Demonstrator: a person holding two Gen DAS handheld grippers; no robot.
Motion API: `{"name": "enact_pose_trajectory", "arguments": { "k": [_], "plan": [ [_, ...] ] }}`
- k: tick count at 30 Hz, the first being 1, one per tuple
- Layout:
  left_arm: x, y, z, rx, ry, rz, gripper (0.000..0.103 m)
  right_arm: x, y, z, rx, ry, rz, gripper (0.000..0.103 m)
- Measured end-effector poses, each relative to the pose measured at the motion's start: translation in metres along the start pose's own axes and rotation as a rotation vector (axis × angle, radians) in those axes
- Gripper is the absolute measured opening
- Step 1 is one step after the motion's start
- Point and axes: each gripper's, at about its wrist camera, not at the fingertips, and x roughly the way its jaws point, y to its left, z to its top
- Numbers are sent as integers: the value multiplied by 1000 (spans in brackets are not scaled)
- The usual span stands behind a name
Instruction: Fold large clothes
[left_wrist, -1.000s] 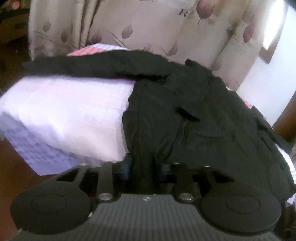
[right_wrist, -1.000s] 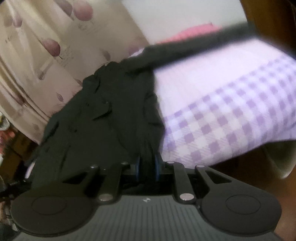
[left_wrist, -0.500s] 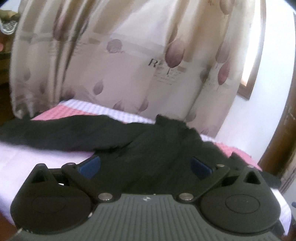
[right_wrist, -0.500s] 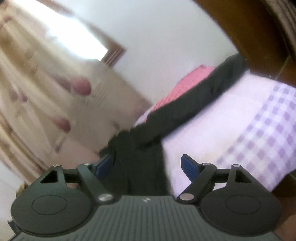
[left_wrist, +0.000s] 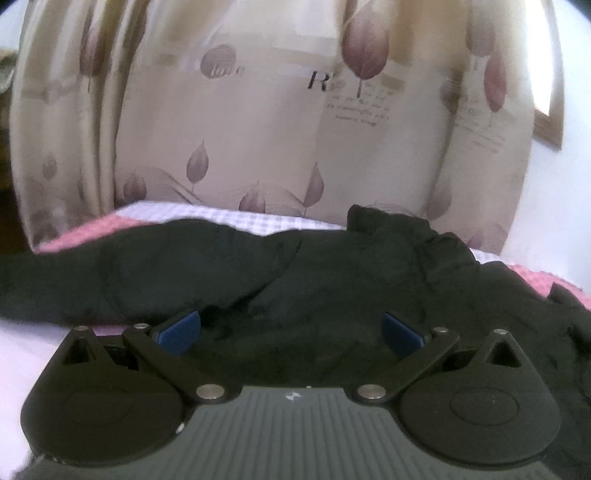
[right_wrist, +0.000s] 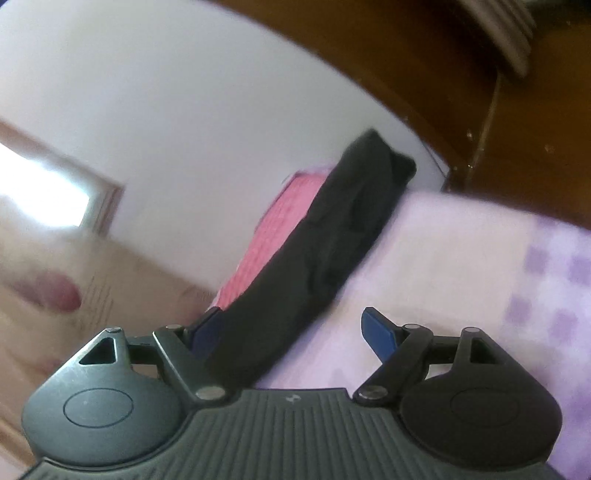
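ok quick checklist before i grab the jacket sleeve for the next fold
1. Left tool open: ok, blue pads wide apart, nothing between them.
2. Right tool open: ok, pads spread, with the right sleeve running up from the gap, ungripped.
3. Black jacket lying on the bed: ok, body and left sleeve spread across the checked cover.
4. Right sleeve straight: ok, it runs out toward the wooden headboard.
5. Jacket smooth: not ok, bunched near the collar.
6. Hem position: cannot tell, hidden behind the tools.
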Motion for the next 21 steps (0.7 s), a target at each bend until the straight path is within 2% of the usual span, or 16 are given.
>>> {"name": "enact_pose_trajectory", "arguments": {
  "k": [2, 4, 9, 15, 17, 19, 21],
  "plan": [
    [8, 9, -5, -54, 29, -7, 103, 16, -7, 11, 18, -15, -35, 82],
    [14, 17, -9, -109, 61, -30, 103, 29, -10, 19, 11, -26, -26, 81],
    [20, 33, -12, -196, 78, -81, 103, 55, -9, 35, -4, -52, -40, 81],
    [22, 32, -13, -198, 94, -91, 103, 74, 0, 40, -39, -86, -124, 81],
    [23, 33, -14, -207, 99, -98, 103, 76, 0, 42, 1, -114, -154, 81],
    [24, 34, -14, -219, 100, -102, 103, 74, -5, 44, 65, -163, -140, 82],
    [24, 34, -14, -222, 101, -103, 103, 76, -6, 48, 47, -172, -155, 82]
  ]
}}
